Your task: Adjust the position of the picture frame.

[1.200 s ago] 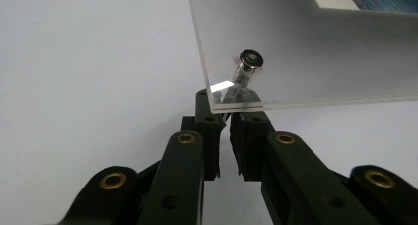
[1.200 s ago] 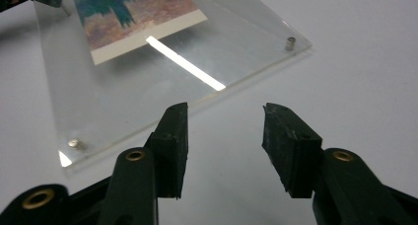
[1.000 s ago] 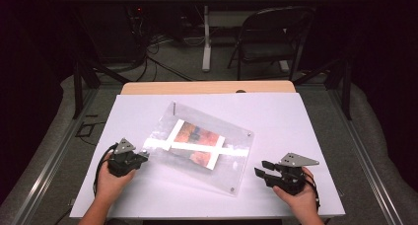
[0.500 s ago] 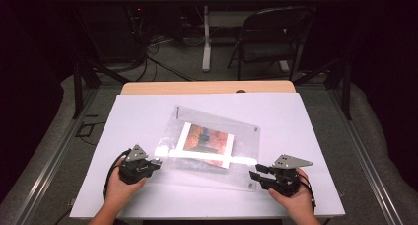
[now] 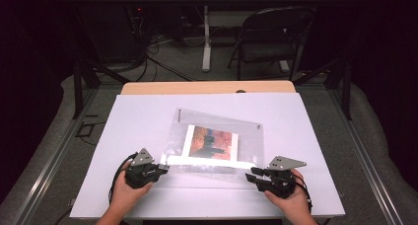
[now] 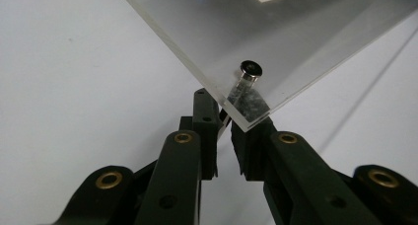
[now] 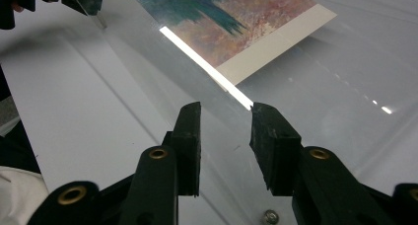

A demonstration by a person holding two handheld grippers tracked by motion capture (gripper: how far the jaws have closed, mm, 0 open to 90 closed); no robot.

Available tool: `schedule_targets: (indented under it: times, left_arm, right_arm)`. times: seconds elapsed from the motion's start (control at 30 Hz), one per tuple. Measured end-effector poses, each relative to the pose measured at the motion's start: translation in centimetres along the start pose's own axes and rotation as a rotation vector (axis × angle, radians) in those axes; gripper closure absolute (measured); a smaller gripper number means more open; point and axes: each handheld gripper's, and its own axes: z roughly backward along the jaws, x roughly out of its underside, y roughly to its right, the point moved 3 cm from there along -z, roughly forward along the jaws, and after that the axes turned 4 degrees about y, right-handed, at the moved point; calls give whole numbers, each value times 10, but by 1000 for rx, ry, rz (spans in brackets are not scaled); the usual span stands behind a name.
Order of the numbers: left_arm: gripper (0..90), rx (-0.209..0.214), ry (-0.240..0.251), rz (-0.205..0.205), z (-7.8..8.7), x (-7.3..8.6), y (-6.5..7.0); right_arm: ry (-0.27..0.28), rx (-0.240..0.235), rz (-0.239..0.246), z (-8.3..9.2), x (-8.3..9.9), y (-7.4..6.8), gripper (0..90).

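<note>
Clear plastic frame point(image 5: 217, 141) is laid flat on the white table point(image 5: 148, 116), near the front edge and between the two hands. A colourful picture point(image 5: 211, 142) is held inside the frame, sandwiched between its clear sheets, and a small metal pin point(image 6: 250, 70) is seen at the corner. That near left corner is pinched by the left gripper point(image 5: 156, 169), whose jaws are clamped tight on the plastic edge in the left gripper view. The right gripper point(image 5: 256, 175) is set at the near right corner; its jaws have just been closing, with the clear edge lying between them, but the pads point(image 7: 190, 136) are not yet pressed on it, so that side is not gripped. Several things could go wrong from here. The frame is held at one corner alone, so it could be swung round or tipped if it is lifted now. The plastic is smooth and thin, so it could be let slip out of the jaws. If the right jaws are shut a little off the edge, the corner could be missed or pushed away across the table. The picture could also be slid out of place if the sheets are pulled apart.
</note>
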Motion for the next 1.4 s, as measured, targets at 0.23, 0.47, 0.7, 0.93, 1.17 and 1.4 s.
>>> schedule_targets:
  times: [0.23,0.47,0.7,0.93,1.17,1.4]
  left_arm:
    - [813,-1,-8,-17,-2,0,5]
    - [807,11,-6,-24,-2,1,3]
    - [723,8,13,-20,-4,3,-1]
    - [733,23,20,-33,-7,6,-2]
    - [803,25,-11,-44,-11,6,0]
    - [823,13,-9,-59,-7,1,3]
  right_arm:
    - [-2,-4,-2,0,0,0,648]
    - [-8,-10,6,0,0,-3,648]
    - [-8,-17,11,0,0,-5,653]
    - [-16,-38,17,-3,0,-12,656]
    - [-28,-56,10,-5,0,-16,680]
    - [-104,-105,-19,-11,2,-24,810]
